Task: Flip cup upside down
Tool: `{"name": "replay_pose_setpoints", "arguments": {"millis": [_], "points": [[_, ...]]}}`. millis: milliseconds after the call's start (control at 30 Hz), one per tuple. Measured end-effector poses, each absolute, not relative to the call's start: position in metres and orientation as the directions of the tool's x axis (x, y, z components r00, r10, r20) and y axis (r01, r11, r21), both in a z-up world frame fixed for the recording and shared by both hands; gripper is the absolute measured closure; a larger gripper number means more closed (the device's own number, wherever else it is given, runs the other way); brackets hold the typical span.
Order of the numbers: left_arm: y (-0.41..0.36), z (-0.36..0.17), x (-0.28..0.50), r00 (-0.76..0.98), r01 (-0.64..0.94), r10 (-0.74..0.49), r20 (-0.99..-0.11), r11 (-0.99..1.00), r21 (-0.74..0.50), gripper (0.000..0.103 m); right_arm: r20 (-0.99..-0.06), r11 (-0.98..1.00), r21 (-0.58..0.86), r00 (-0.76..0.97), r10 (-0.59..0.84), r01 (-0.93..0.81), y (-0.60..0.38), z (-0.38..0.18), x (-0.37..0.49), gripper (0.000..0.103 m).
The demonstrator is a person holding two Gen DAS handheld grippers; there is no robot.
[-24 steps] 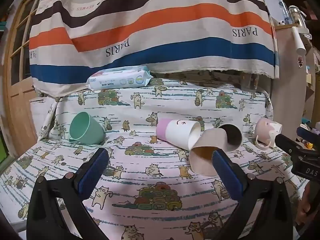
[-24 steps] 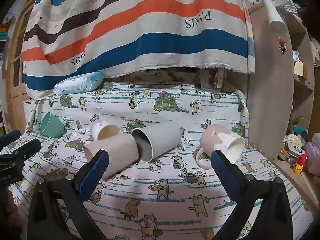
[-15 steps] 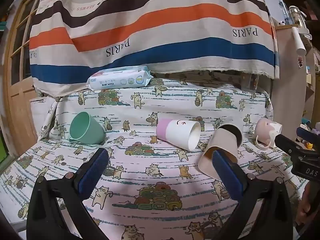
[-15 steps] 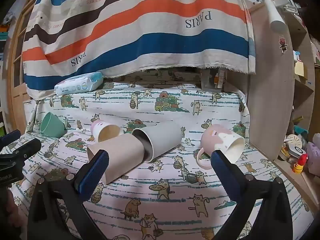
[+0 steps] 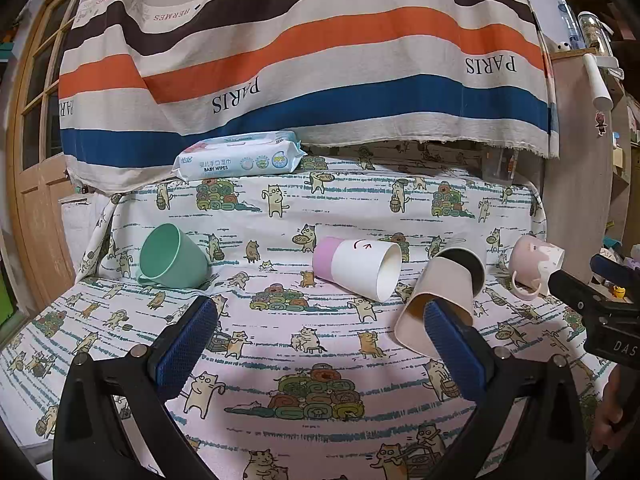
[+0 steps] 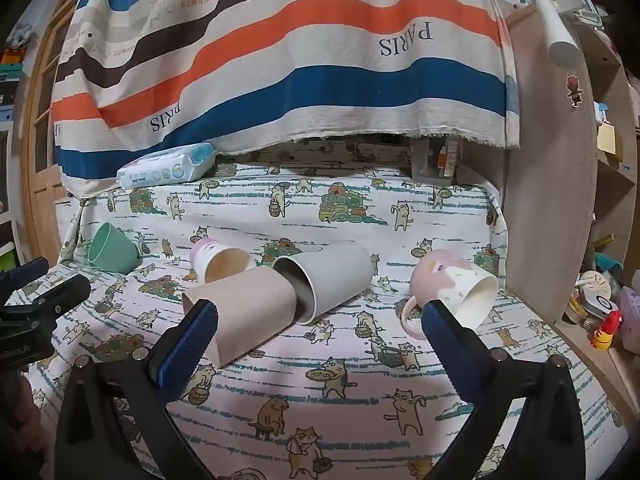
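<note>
Five cups lie tipped over on the cat-print cloth (image 6: 340,380). The beige cup (image 6: 244,316) rests just ahead of the right gripper (image 6: 316,332), near its left finger, and both that gripper and the left gripper (image 5: 316,340) stand spread wide, holding nothing. The beige cup's base is nosed into the mouth of the grey cup (image 6: 328,280), touching it. A pink-and-white paper cup (image 6: 218,262) lies just behind, a green cup (image 6: 110,250) well off left, a pink mug (image 6: 454,286) to the right. A wipes pack (image 6: 166,168) sits at the back. The beige cup's long axis runs diagonally, open mouth toward the near left.
</note>
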State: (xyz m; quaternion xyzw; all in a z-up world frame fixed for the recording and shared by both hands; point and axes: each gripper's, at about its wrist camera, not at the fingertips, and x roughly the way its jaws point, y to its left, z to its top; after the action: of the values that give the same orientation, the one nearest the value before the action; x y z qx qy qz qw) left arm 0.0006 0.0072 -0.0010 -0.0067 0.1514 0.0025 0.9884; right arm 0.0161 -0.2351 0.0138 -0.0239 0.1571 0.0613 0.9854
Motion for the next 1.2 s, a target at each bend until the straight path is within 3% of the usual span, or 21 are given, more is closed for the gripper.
{"name": "replay_pose_setpoints", "arguments": {"millis": [367,567,1200], "points": [[0.006,-0.001,0.001,0.954,-0.009,0.005,-0.301,1.000,-0.012,0.000,-0.342,0.993,-0.021,0.934,0.106,-0.120,-0.237,0.012,0.022,0.000],[0.003,-0.001,-0.001,0.953,-0.004,0.002,-0.301,1.000,-0.007,0.000,-0.404,0.992,-0.029,0.909,0.100,-0.122,-0.232,0.008,0.034,0.000],[0.002,-0.001,0.001,0.953,-0.005,0.002,-0.303,1.000,-0.008,0.000,-0.374,0.994,-0.022,0.923,0.090,-0.106,-0.236,0.010,0.029,0.000]]}}
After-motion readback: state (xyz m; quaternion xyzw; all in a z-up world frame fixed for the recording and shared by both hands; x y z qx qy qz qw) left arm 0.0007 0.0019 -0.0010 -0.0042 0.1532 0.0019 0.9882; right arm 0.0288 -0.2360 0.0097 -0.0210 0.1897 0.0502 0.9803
